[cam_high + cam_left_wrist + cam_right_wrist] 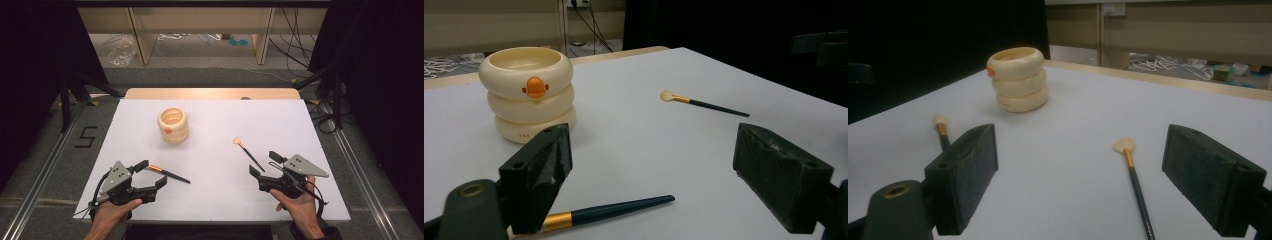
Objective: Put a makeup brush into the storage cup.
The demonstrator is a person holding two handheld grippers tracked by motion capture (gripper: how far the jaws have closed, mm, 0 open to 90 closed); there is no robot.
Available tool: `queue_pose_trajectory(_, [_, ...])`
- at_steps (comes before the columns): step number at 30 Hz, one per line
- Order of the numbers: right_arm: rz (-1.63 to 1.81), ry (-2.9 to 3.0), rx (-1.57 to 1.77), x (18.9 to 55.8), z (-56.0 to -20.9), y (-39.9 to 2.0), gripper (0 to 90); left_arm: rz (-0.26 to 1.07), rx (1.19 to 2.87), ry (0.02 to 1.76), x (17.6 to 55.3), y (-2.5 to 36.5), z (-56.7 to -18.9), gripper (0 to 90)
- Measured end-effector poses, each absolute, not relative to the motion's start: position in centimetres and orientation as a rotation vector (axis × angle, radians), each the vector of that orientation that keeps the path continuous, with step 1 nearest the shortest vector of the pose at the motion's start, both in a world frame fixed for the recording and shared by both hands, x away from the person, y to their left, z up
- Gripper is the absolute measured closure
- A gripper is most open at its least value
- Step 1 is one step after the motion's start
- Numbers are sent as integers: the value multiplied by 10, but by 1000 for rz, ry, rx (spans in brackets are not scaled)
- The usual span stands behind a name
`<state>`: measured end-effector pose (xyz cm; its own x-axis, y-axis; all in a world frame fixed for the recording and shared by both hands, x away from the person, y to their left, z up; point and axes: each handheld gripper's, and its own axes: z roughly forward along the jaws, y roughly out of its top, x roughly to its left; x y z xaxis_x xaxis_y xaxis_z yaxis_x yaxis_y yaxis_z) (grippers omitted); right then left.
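Two brushes (169, 173) (248, 153), one cream holder (173, 125), two open tools (148, 173) (265, 163).

I see a cream ringed cup (173, 125) with a small orange duck bill on its side, standing upright on the white tabletop (215, 200), left of centre and toward the far edge. Beyond the table, on the floor, lies a crumpled clear plastic bag (121, 50) at far left, and black cables (295, 47) trail at far right.
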<state>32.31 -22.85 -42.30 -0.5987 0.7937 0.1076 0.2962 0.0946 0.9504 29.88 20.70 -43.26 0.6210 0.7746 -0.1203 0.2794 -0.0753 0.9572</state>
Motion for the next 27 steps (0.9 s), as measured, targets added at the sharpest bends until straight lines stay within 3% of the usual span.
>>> queue_pose_trajectory(27, [1524, 1959, 1057, 323, -423, -228, 160, 515, 1647, 885, 299, 207, -433, 160])
